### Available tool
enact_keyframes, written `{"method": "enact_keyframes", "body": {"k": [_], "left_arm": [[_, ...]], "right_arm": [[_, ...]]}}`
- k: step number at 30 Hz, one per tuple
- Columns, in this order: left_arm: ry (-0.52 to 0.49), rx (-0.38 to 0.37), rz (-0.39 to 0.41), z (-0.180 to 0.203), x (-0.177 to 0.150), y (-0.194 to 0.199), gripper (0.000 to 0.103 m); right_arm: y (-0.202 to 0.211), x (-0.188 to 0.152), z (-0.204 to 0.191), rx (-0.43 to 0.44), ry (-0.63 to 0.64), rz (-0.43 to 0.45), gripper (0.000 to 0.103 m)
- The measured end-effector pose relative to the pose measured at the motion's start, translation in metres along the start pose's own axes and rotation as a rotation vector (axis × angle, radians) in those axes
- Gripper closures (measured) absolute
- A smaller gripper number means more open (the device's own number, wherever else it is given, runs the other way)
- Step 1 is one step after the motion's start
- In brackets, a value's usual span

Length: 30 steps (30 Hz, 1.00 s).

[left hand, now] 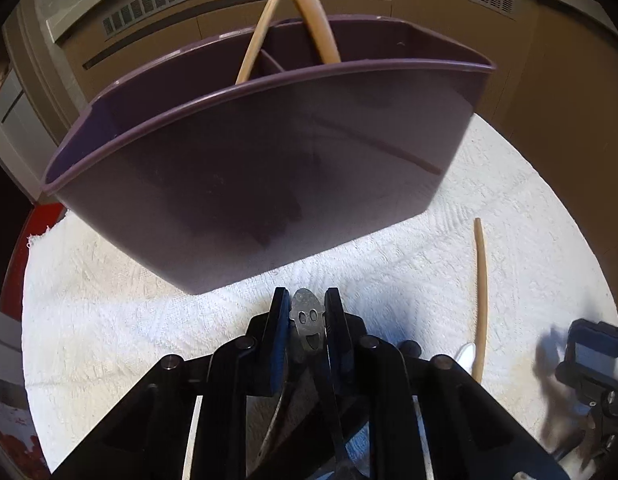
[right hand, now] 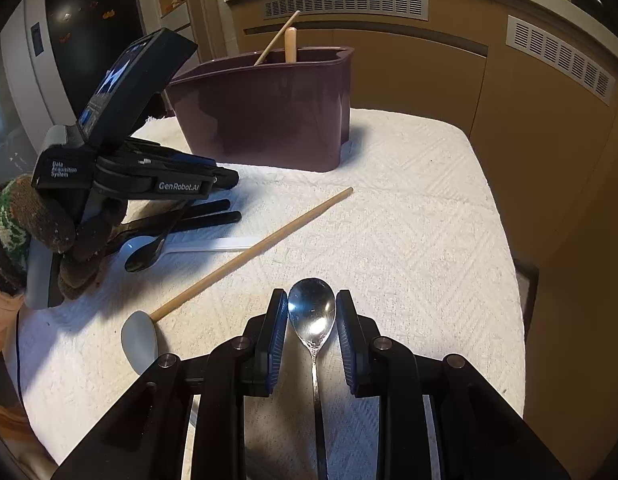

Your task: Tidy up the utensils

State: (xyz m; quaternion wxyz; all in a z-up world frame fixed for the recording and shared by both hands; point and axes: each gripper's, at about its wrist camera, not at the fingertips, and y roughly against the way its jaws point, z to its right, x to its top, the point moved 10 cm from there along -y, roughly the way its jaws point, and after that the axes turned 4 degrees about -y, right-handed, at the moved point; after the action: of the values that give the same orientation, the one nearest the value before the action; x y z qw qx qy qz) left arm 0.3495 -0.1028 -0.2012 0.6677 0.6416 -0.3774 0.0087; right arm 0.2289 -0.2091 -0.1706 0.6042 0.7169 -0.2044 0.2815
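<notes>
A purple caddy [left hand: 269, 168] stood on the white towel [left hand: 489, 208] that covered the counter. Its inside was split into compartments: a thin wooden stick [left hand: 265, 24] leaned out of one rear compartment and a thicker tan handle [left hand: 315, 24] rose from the one beside it. The large front compartment's contents could not be seen.

The left tongs [left hand: 307, 312] were clamped on a metal utensil handle with a smiling face cut-out [left hand: 307, 320], just in front of the caddy's near wall.

The right tongs [right hand: 312, 316] were closed on a metal spoon [right hand: 311, 312], bowl forward, well short of the caddy [right hand: 265, 120].

On the towel lay a wooden-handled spatula [right hand: 253, 252], black plastic utensils [right hand: 197, 220] and a white plastic spoon [right hand: 213, 245], beside the left tongs' body.
</notes>
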Motion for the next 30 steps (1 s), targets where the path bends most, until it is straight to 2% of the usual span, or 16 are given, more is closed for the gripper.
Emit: {"method": "enact_keyframes", "body": {"k": [4, 6, 17, 21, 30], "left_arm": [[0.01, -0.021, 0.052, 0.005, -0.008, 0.02, 0.088], [0.037, -0.042, 0.098, 0.004, -0.01, 0.042, 0.088], [0.089, -0.001, 0.426, -0.008, -0.02, 0.196, 0.088], [0.099, 0.011, 0.5, -0.014, -0.017, 0.231, 0.088], [0.098, 0.037, 0.603, -0.02, -0.01, 0.278, 0.088]], "right_arm": [[0.012, 0.004, -0.006, 0.0, 0.01, 0.019, 0.077], [0.02, 0.008, -0.009, 0.005, 0.014, 0.036, 0.077], [0.07, 0.037, -0.029, 0.06, 0.005, 0.133, 0.078], [0.088, 0.048, -0.04, 0.054, 0.028, 0.176, 0.078], [0.119, 0.071, -0.059, 0.02, 0.087, 0.247, 0.082]]}}
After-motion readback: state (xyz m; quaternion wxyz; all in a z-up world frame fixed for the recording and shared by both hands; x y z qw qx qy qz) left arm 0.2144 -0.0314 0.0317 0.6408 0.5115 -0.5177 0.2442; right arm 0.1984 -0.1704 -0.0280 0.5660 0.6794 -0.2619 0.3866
